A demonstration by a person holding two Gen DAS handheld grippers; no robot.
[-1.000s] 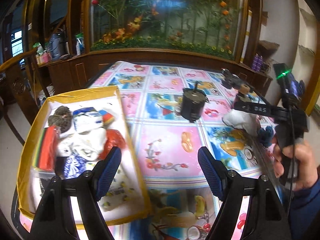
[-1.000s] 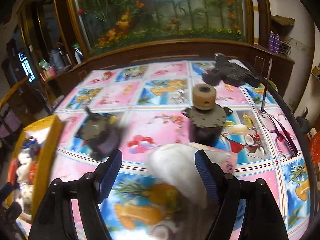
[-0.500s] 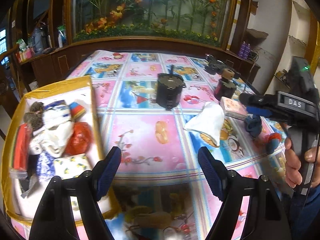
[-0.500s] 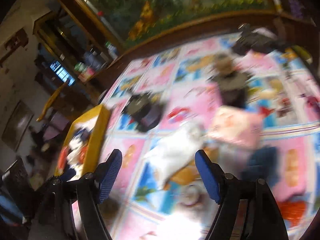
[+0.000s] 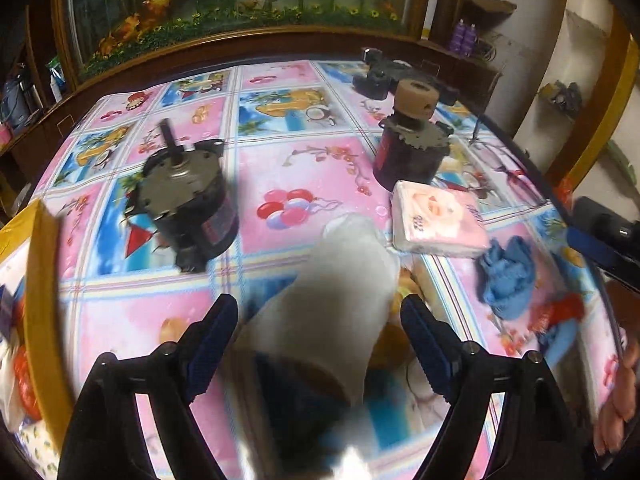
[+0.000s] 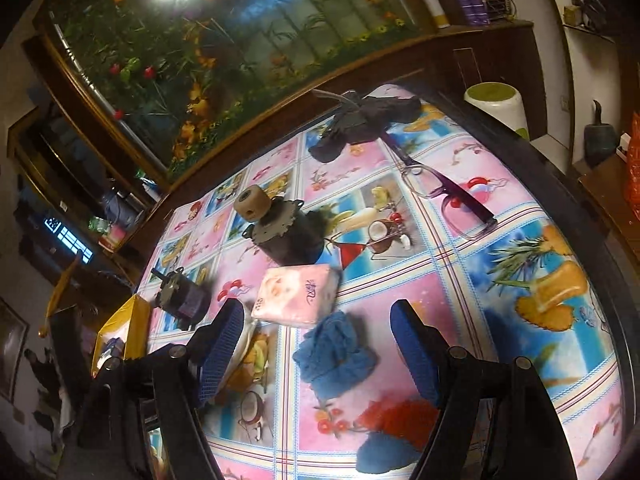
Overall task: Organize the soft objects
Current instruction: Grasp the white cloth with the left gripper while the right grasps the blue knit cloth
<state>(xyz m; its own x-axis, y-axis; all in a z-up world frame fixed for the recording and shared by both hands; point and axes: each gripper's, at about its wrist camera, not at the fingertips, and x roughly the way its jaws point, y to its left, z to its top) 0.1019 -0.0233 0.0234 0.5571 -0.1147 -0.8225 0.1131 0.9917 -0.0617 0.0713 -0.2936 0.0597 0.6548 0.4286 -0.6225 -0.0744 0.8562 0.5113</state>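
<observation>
A white cloth [image 5: 340, 280] lies blurred on the patterned tablecloth, between the fingers of my left gripper [image 5: 316, 340]. Its jaws are opening, and the pads stand clear of the cloth on both sides. A crumpled blue knitted cloth [image 6: 336, 356] lies on the table between the fingers of my right gripper [image 6: 320, 344], which is open and not touching it. The same blue cloth [image 5: 506, 276] shows at the right of the left wrist view. A pink tissue pack [image 6: 298, 294] lies just beyond it, and a red and blue soft piece [image 6: 396, 428] lies nearer.
A yellow-rimmed box [image 5: 40, 280] holding several soft items stands at the table's left. Two dark motors [image 5: 188, 204] [image 5: 412, 152] stand mid-table. Glasses [image 6: 444, 196] and a black object [image 6: 360, 120] lie farther back. A white stool [image 6: 496, 108] stands off the table edge.
My left gripper has swung right from beside the yellow box and sunk over the white cloth. My right gripper has rolled and moved from the white cloth to the blue one.
</observation>
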